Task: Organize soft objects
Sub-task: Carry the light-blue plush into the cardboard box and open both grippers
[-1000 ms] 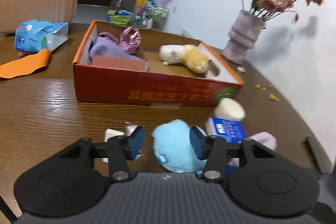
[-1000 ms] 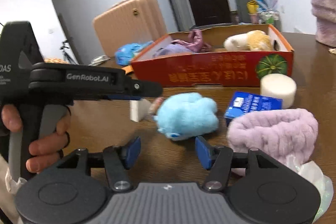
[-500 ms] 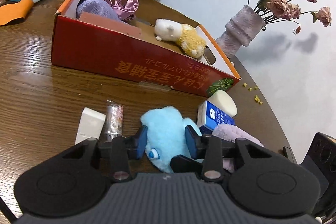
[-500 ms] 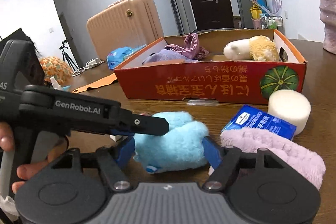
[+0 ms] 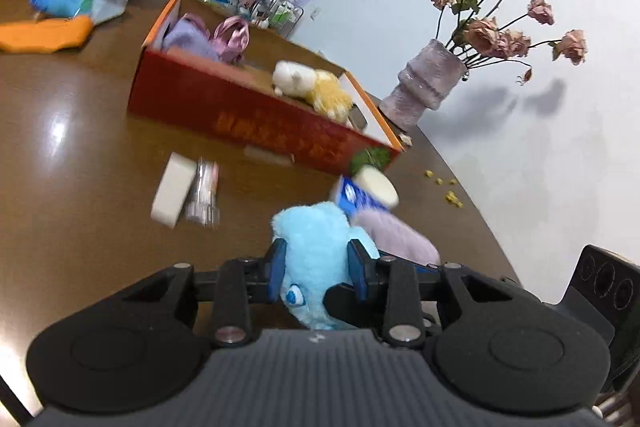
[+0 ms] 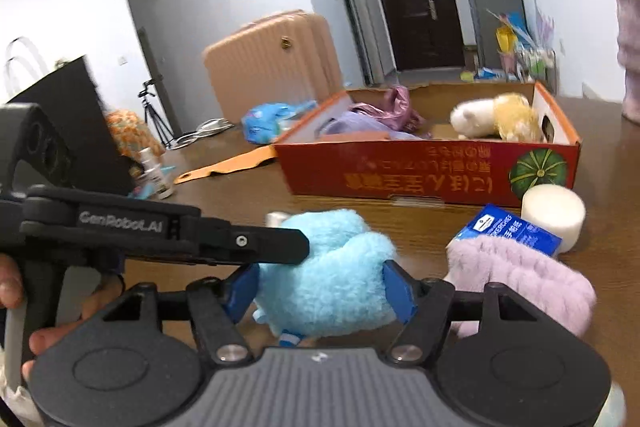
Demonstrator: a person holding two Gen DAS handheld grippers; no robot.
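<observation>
A light-blue plush toy (image 5: 316,243) (image 6: 332,275) sits between both grippers over the brown table. My left gripper (image 5: 316,263) squeezes it, blue pads sunk into the fur and jaws still closing. My right gripper (image 6: 320,287) comes from the other side; its wider jaws are closing and its pads touch the toy's flanks. The left gripper's finger (image 6: 260,247) lies across the toy's top left, a hand on its handle. Behind stands the red cardboard box (image 5: 256,115) (image 6: 400,175) holding a white-and-yellow plush (image 6: 492,115) and lilac and pink cloths (image 5: 200,35).
Right of the toy lie a lilac fluffy band (image 6: 520,279), a blue tissue pack (image 6: 516,231) and a white foam cylinder (image 6: 554,211). A white block (image 5: 172,195) and a wrapper (image 5: 204,195) lie to its left. A flower vase (image 5: 424,83) stands behind the box.
The left jaws have narrowed onto the blue toy and that gripper has rolled and shifted. The right gripper moved forward until the toy sat between its pads.
</observation>
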